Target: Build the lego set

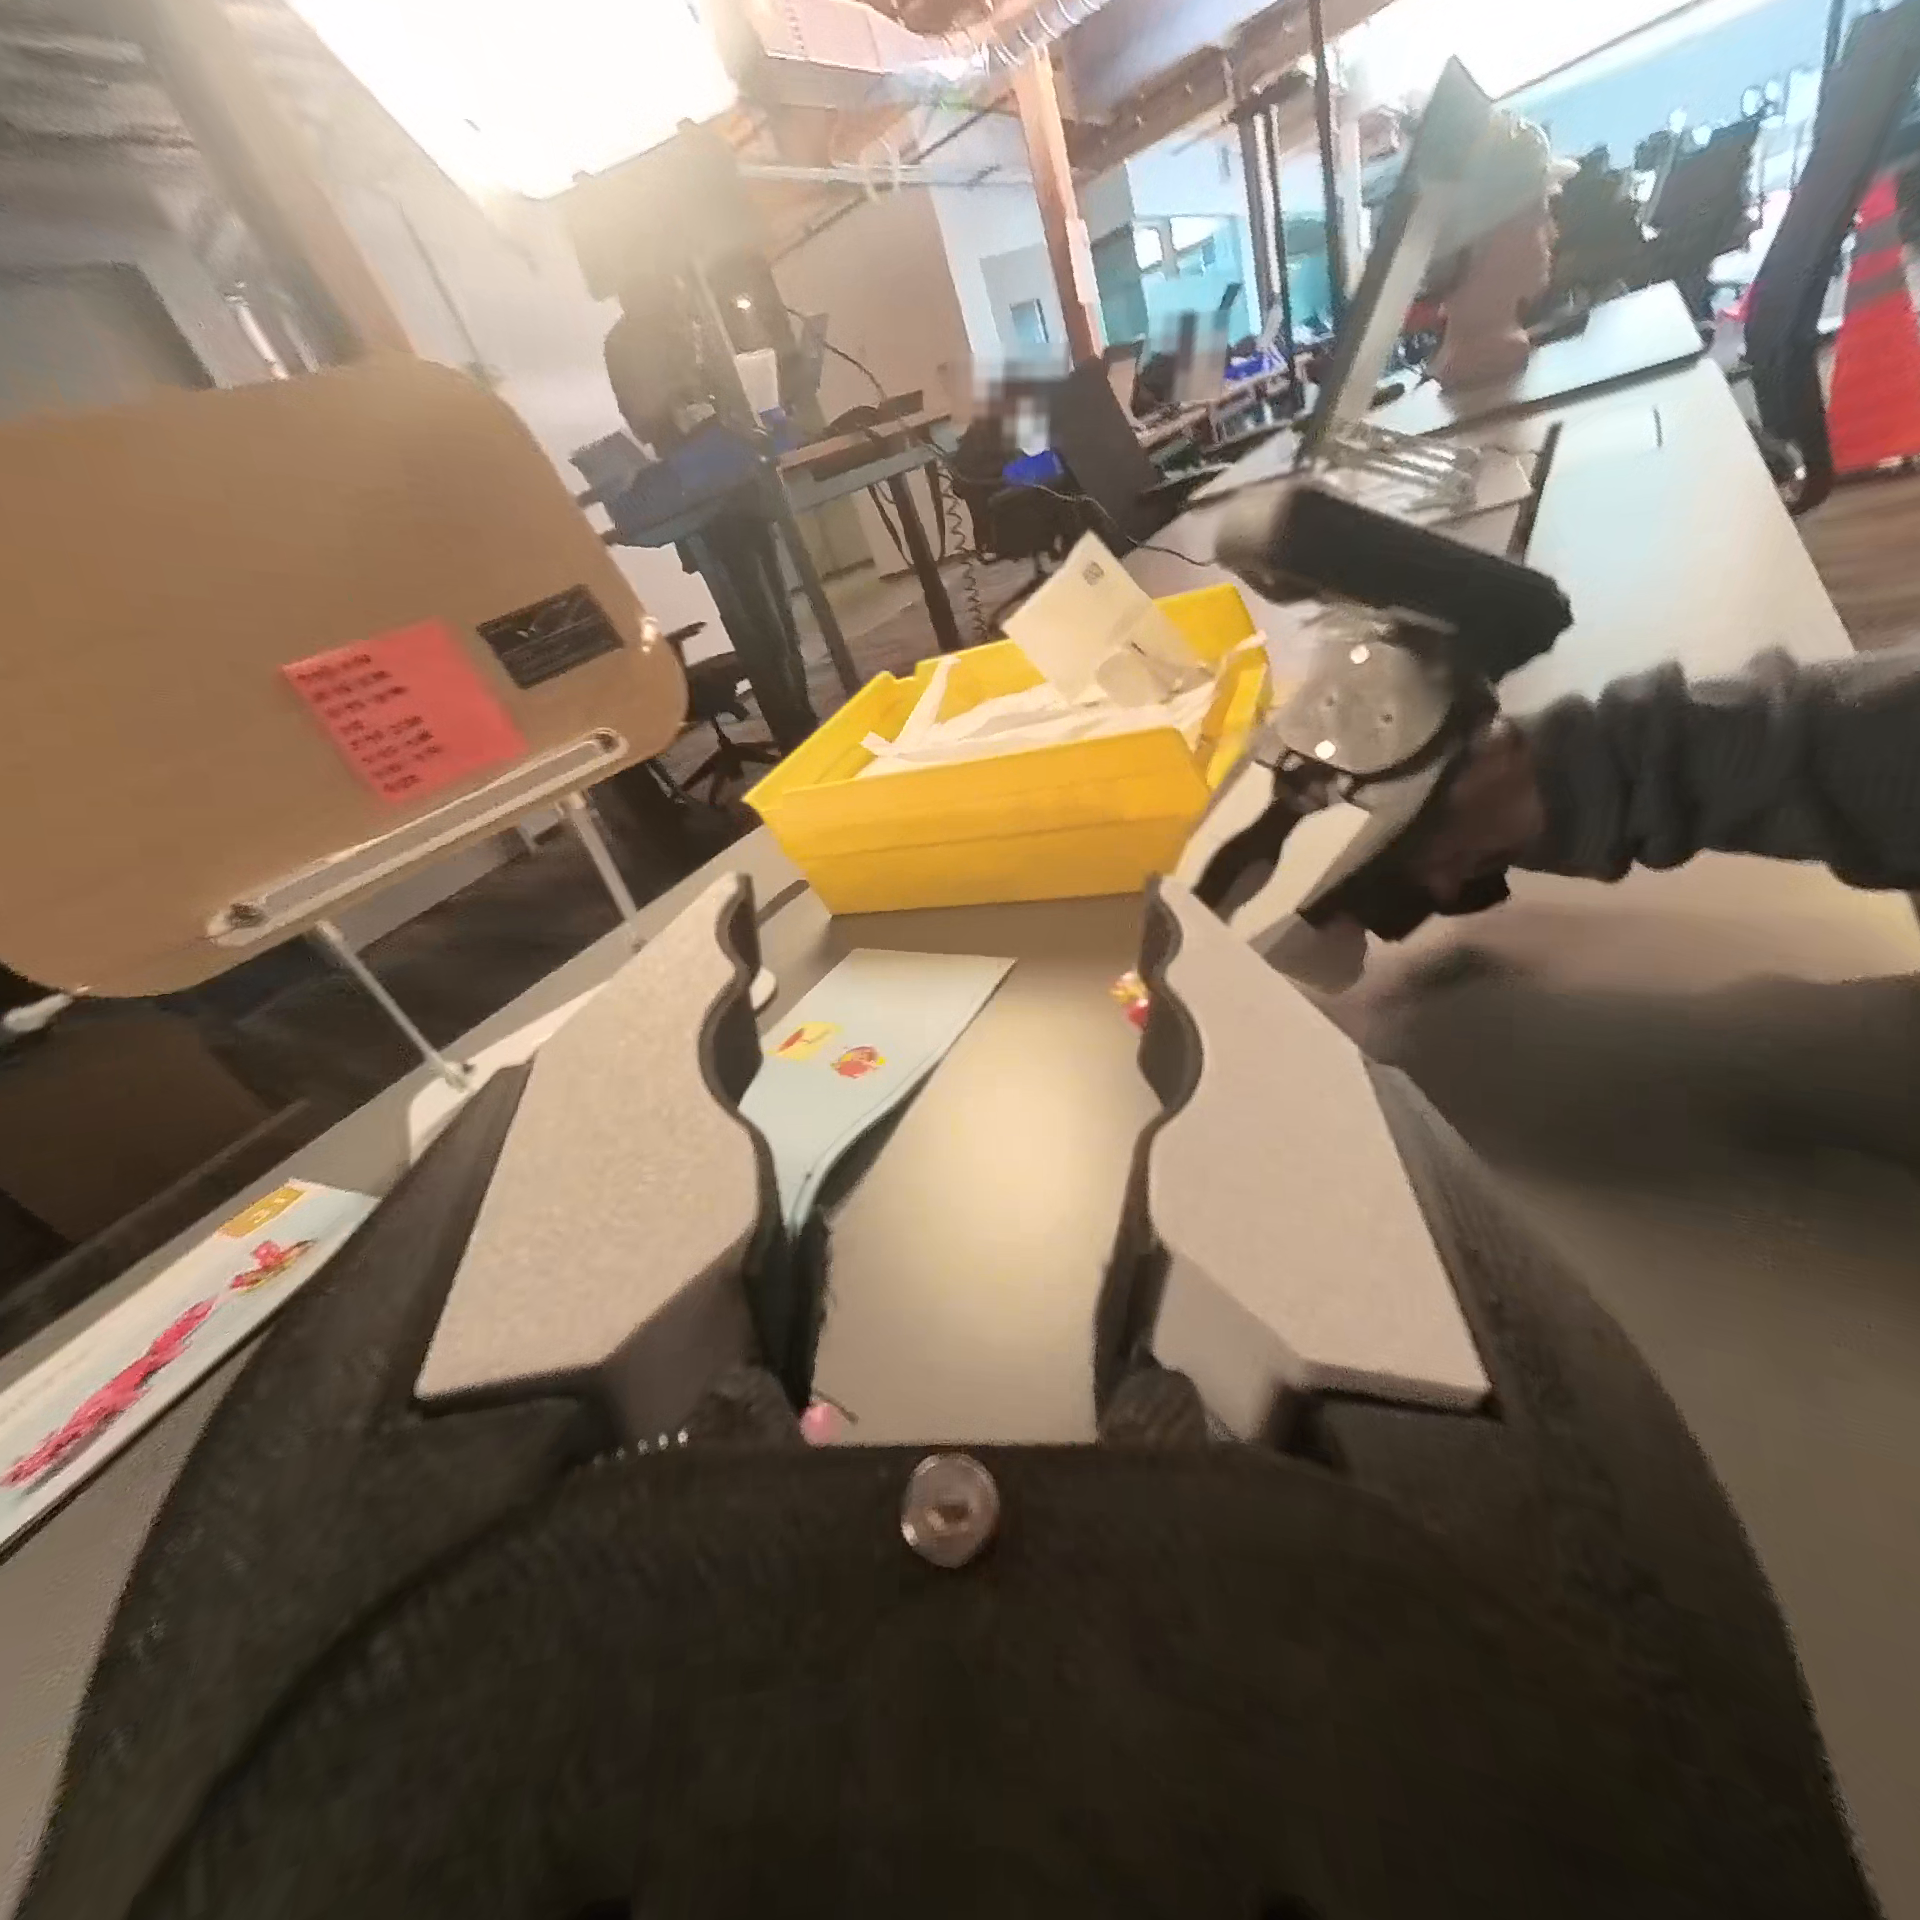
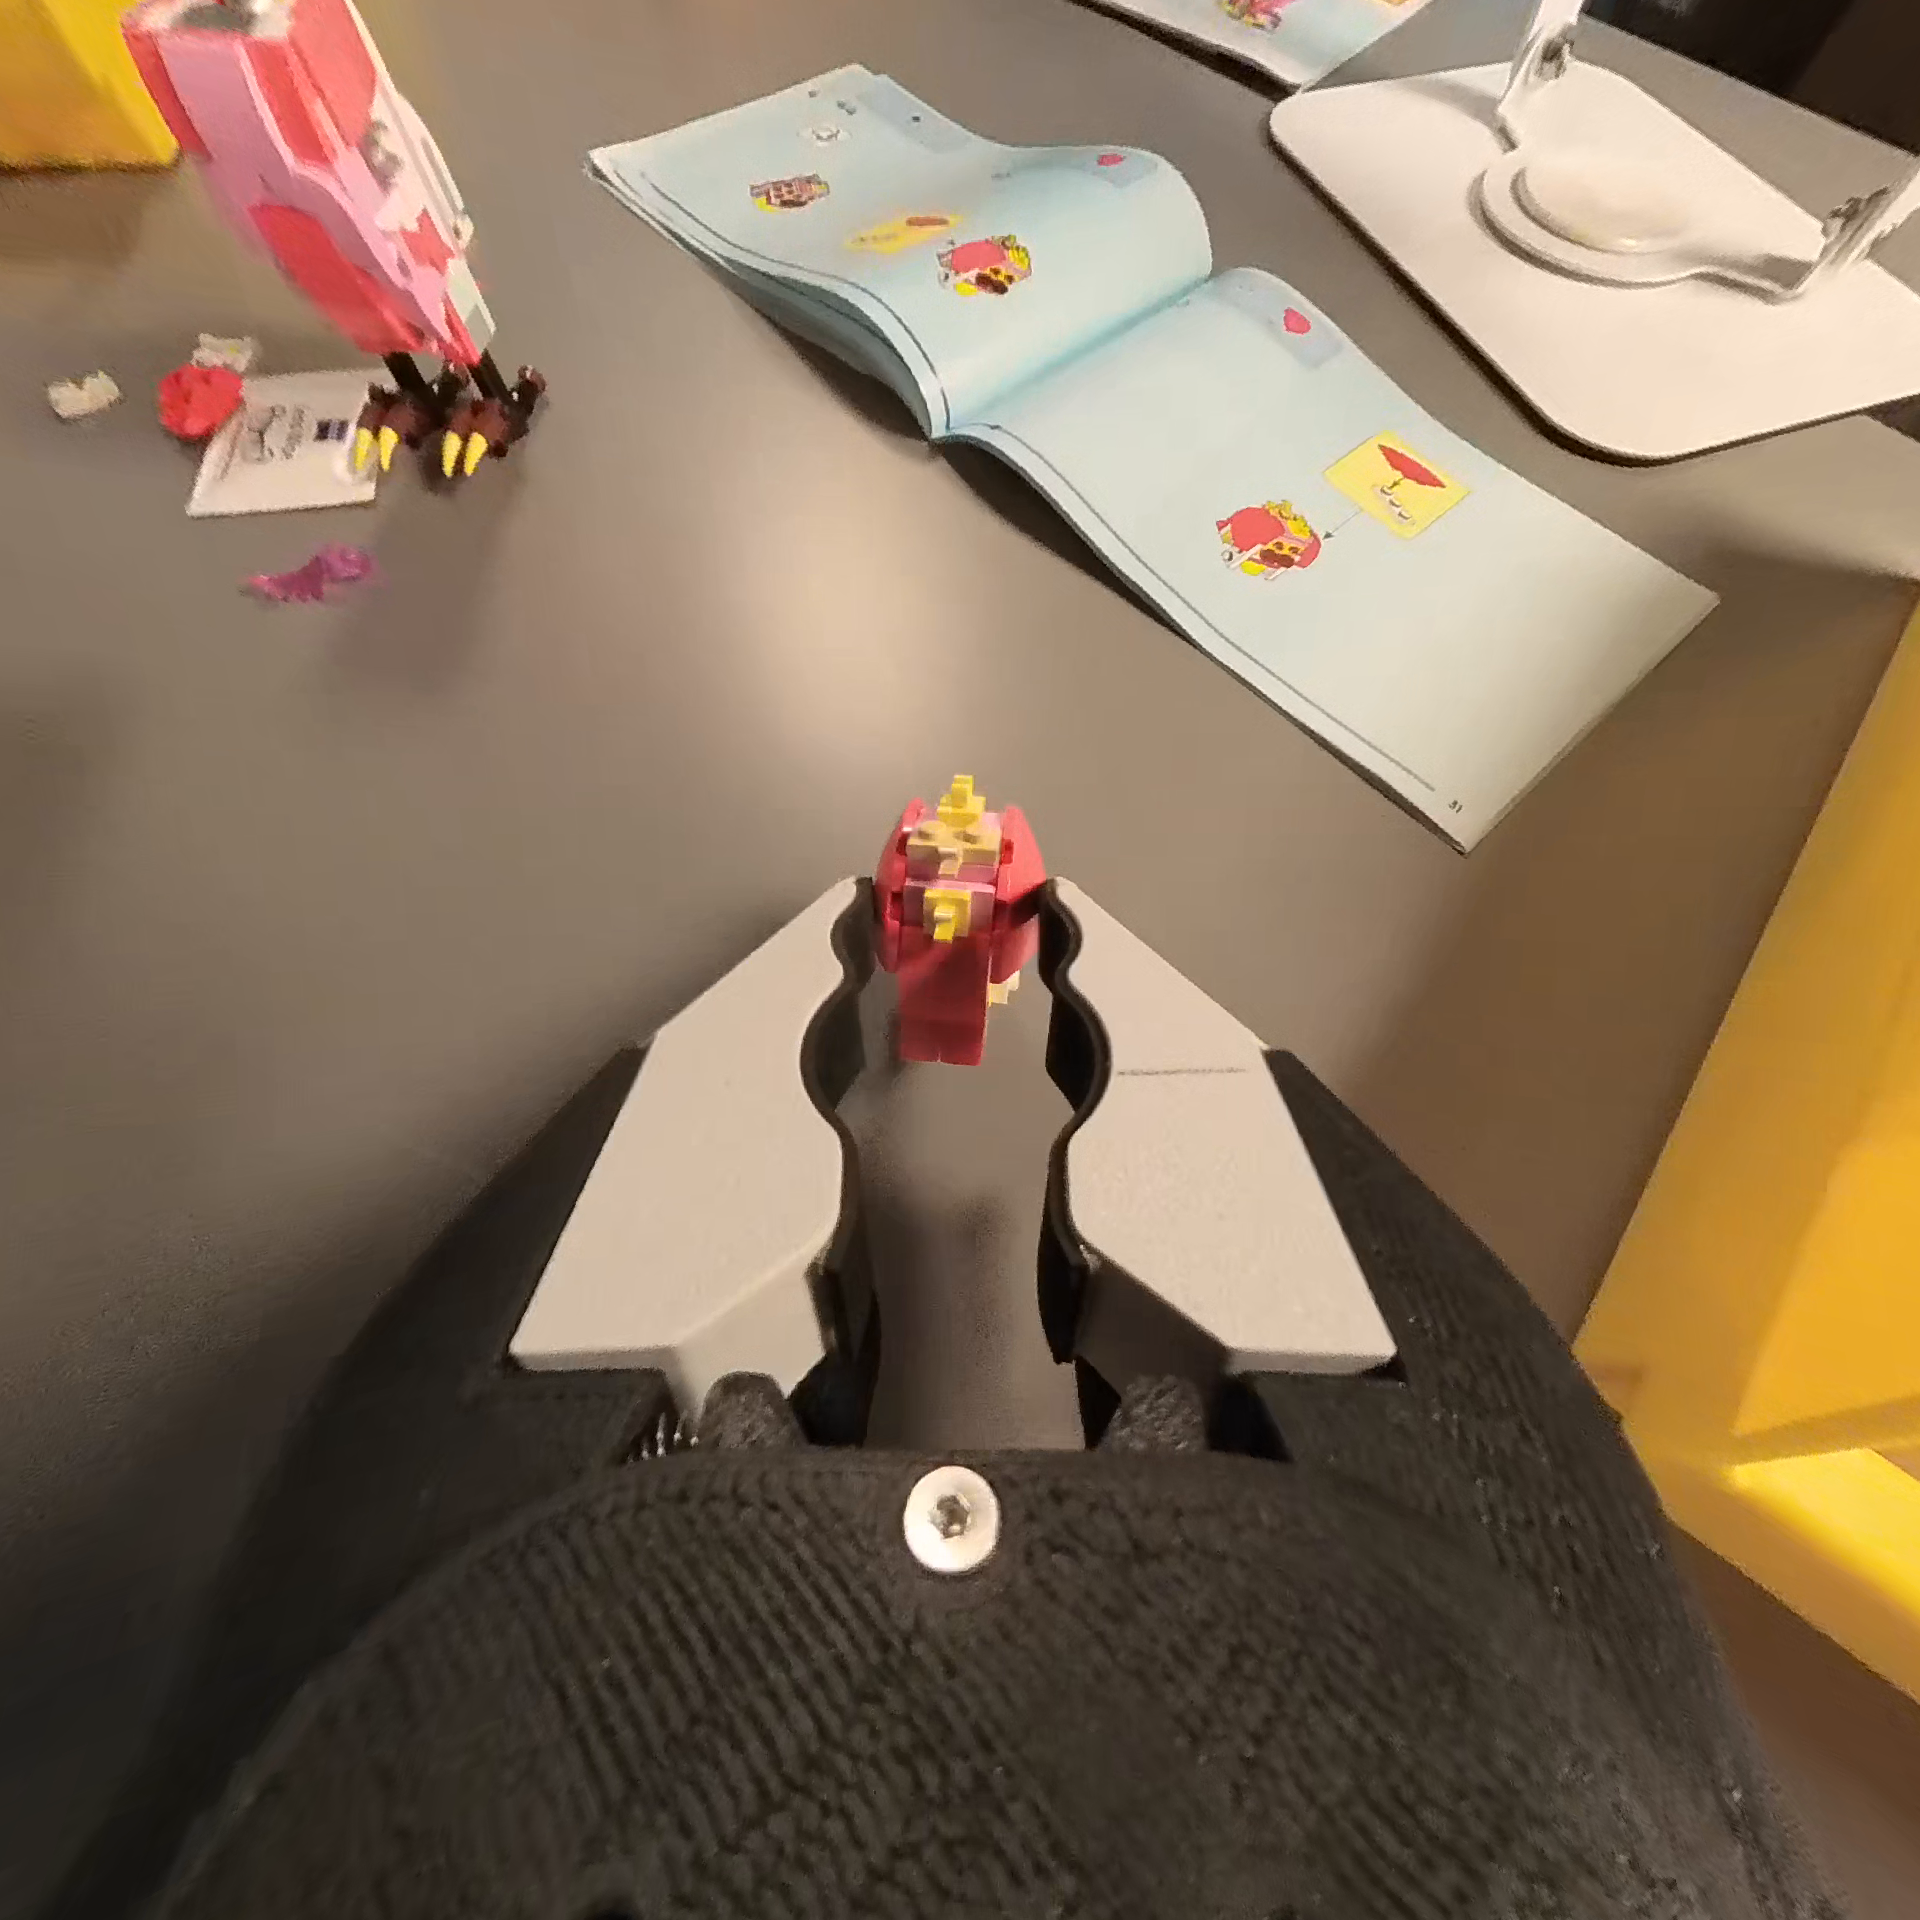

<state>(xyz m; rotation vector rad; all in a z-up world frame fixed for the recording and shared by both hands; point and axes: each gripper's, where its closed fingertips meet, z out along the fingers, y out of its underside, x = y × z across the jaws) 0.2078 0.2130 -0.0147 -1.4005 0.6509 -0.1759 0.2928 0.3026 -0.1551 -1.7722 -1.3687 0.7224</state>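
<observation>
Right wrist view first: the right tongs (image 2: 956, 914) are pinching a small red brick figure (image 2: 951, 935) with yellow and tan bits on top. Both pads look pressed against its rounded red sides, right at the tips. The figure's long axis runs back along the fingers toward the camera, with its studded end poking out past the tips, and it hangs over bare grey tabletop (image 2: 520, 935).

Ahead and right of it lies an open light-blue instruction booklet (image 2: 1143, 364), spine running toward the far edge. Off toward the far left corner there's a bigger pink and red brick model (image 2: 332, 208) with dark clawed feet, blurry and tilted, standing by a small white card (image 2: 281, 457), a loose red piece (image 2: 197, 400) and a purple bit (image 2: 312, 571). A white stand base (image 2: 1558, 260) sits at the far right, and a yellow bin (image 2: 1787, 1039) runs along the right edge.

Left wrist view: the left tongs (image 1: 945, 956) are spread wide with nothing between them, hovering low over the tabletop. The booklet page (image 1: 894, 1029) lies just ahead, closer to the left finger, and the yellow bin with white paper scraps (image 1: 987, 810) is beyond. The other tool (image 1: 1351, 727) and a dark-sleeved arm show on the right side.

So the figure is on the right side, already in those tongs; the left ones are apart from it and free.
</observation>
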